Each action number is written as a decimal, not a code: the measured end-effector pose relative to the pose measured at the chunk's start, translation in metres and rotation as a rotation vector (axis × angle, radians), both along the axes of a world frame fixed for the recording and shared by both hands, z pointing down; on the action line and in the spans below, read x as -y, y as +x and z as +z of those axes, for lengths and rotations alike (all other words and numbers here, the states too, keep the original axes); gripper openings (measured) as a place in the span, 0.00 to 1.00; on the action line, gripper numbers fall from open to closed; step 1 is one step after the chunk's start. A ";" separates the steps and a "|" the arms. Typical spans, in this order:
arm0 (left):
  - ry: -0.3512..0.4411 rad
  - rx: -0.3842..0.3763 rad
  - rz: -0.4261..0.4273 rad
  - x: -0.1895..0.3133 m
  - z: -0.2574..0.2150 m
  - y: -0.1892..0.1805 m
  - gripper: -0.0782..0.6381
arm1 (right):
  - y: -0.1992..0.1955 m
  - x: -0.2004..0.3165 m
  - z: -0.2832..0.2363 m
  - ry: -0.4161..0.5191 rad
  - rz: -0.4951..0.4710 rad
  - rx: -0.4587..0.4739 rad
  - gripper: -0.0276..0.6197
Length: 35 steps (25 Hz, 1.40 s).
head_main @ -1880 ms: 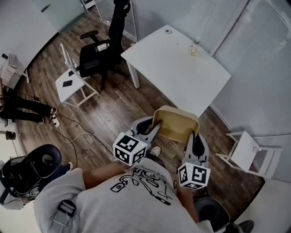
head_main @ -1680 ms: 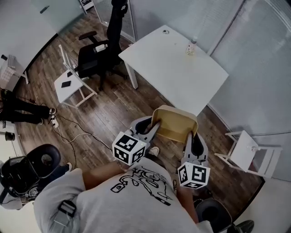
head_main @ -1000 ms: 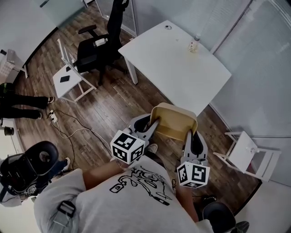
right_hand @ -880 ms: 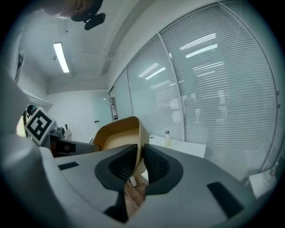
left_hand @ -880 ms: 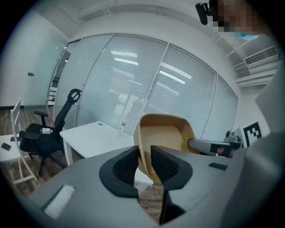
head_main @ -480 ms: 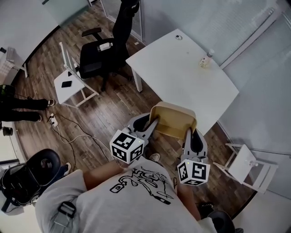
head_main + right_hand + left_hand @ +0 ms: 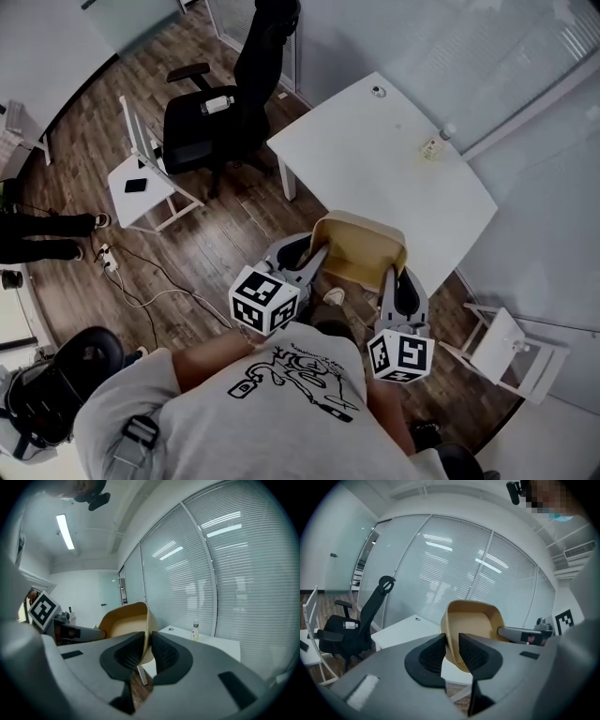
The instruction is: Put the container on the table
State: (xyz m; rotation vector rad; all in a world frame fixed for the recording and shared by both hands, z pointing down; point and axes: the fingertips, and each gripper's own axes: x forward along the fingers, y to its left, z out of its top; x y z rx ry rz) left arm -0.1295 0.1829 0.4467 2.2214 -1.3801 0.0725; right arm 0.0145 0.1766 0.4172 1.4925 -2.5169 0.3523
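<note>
A tan plastic container hangs in the air between both grippers, just short of the near edge of the white table. My left gripper is shut on the container's left wall. On the opposite side my right gripper is shut on its right wall. In the left gripper view the container shows its hollow inside, with the right gripper's arm beyond it. The table lies ahead in the right gripper view.
A small bottle stands near the table's far right edge, and a small round object at its far corner. A black office chair and a white folding chair stand to the left. Another white chair is at the right.
The view has shifted forward: the table now lies closer to the held container, and the bottle appears further right. Both grippers keep their hold on the container.
</note>
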 end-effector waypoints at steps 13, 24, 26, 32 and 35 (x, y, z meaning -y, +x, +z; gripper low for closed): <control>-0.003 -0.003 0.042 0.055 0.006 -0.004 0.22 | -0.002 0.050 0.013 -0.013 0.050 0.020 0.09; 0.000 0.024 0.135 0.139 0.004 0.044 0.22 | 0.046 0.120 0.017 -0.019 0.140 0.043 0.09; 0.000 0.032 0.148 0.159 0.002 0.059 0.22 | 0.060 0.138 0.016 -0.022 0.153 0.051 0.09; 0.011 0.049 0.180 0.220 -0.008 0.100 0.22 | 0.101 0.192 0.012 -0.020 0.178 0.067 0.09; 0.013 0.056 0.196 0.249 -0.011 0.122 0.22 | 0.122 0.219 0.011 -0.020 0.195 0.071 0.09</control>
